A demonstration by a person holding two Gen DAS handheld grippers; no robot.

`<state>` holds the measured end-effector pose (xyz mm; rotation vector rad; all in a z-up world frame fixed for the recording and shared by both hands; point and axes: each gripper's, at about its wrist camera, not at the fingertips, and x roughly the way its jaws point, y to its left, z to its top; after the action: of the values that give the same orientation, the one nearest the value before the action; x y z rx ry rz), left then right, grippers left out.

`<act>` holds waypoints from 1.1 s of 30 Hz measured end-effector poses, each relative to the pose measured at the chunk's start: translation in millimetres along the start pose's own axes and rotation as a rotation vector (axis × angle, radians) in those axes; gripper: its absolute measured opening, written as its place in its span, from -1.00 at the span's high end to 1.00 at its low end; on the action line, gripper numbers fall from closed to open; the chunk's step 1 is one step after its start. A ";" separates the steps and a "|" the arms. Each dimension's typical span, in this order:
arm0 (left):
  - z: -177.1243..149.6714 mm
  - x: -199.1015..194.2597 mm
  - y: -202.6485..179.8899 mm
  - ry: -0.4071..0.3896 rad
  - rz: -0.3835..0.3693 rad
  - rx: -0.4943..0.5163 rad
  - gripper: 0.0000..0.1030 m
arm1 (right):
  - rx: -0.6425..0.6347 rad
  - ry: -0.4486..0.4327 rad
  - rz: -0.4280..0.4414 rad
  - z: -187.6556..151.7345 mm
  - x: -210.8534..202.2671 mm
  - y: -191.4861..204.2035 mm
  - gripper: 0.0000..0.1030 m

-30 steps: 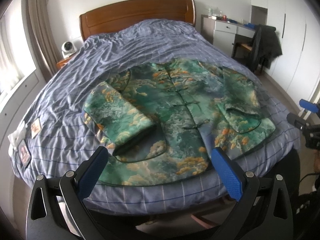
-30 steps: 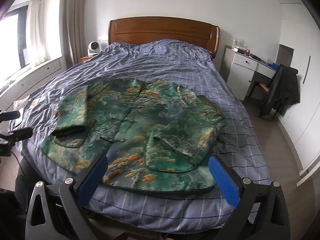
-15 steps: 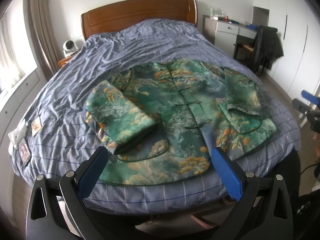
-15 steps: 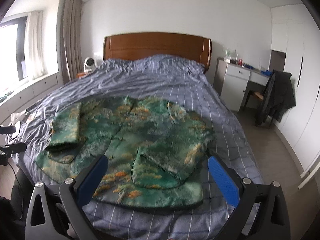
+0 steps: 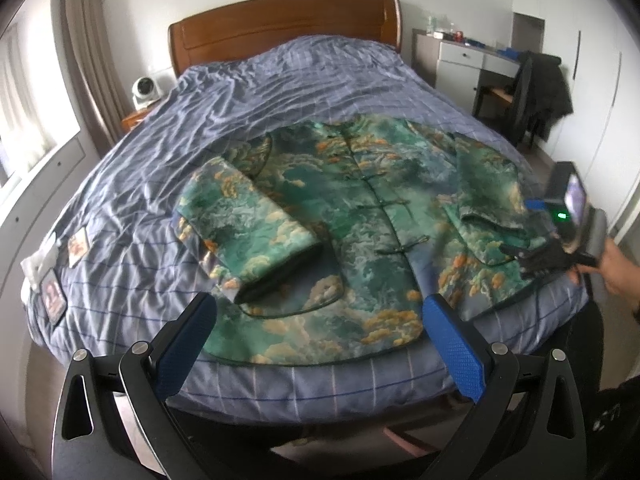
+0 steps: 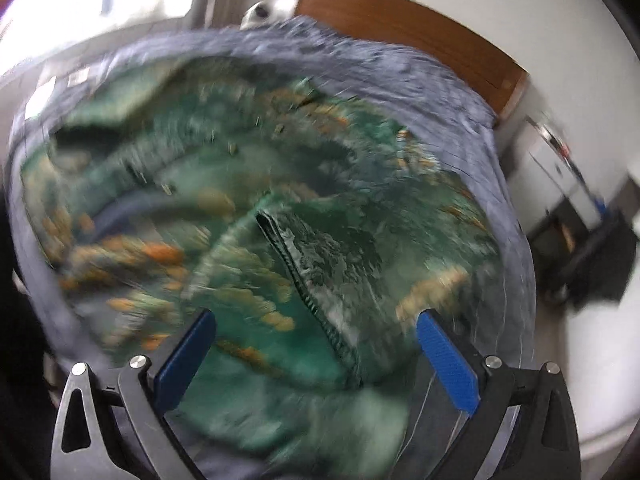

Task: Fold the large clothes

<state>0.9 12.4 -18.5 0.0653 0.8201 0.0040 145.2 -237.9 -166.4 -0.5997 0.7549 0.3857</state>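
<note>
Jacket (image 5: pixel 360 216) lies flat on bed (image 5: pixel 160 160), front up, knot buttons down the centre, hem toward us at the foot edge; both sleeves already folded in over the front panels, so we read the task as mid-fold, body folds not yet done.

L gripper (image 5: pixel 320 344) hangs just off the foot of the bed, over the hem; blue pads spread wide, nothing between them; likely parked there so it can take the hem corner on its side w/o crossing the garment. Left sleeve (image 5: pixel 256 232) sits on the panel, cuff pointing at us, close to the L pads but not touching.

R gripper (image 6: pixel 316 356) is low over the jacket's other side; view badly motion-blurred, tilted; pads spread, no cloth pinched as far as we can tell. Right sleeve (image 6: pixel 332 280) cuff edge runs between the pads; whether pads touch fabric: can't tell. From L view the R unit (image 5: pixel 568 220) and the hand holding it sit at the jacket's far-right edge near the hem corner.

Our guess at next step: each claw grabs its hem corner, then carry hem up toward collar. Needs both layers in the pinch; brocade looks stiff and padded, prob holds a crease poorly, sleeves may slide off the panels if lifted fast.

Nightstand fan (image 5: pixel 145 89), desk (image 5: pixel 464 56), a few small packets on bed's left edge (image 5: pixel 52 292): not in play.
</note>
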 end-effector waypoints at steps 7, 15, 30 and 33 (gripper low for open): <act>0.4 2.9 9.8 0.019 0.024 -0.027 -0.99 | 0.020 0.111 0.032 7.6 63.1 -39.7 -0.37; 3.1 12.9 0.1 0.039 -0.002 0.001 -0.99 | 0.315 -0.014 -0.027 13.5 -2.1 -113.9 0.76; 3.5 8.6 -4.3 0.036 0.001 0.014 -0.99 | 1.139 -0.069 -0.265 -146.1 -47.9 -348.8 0.84; 3.2 8.7 -3.8 0.041 0.001 0.013 -0.99 | 1.189 -0.060 -0.271 -161.1 -42.2 -351.0 0.84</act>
<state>9.0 8.7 -22.9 0.0782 0.8607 0.0010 217.8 -613.7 -100.2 0.4323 0.6975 -0.3153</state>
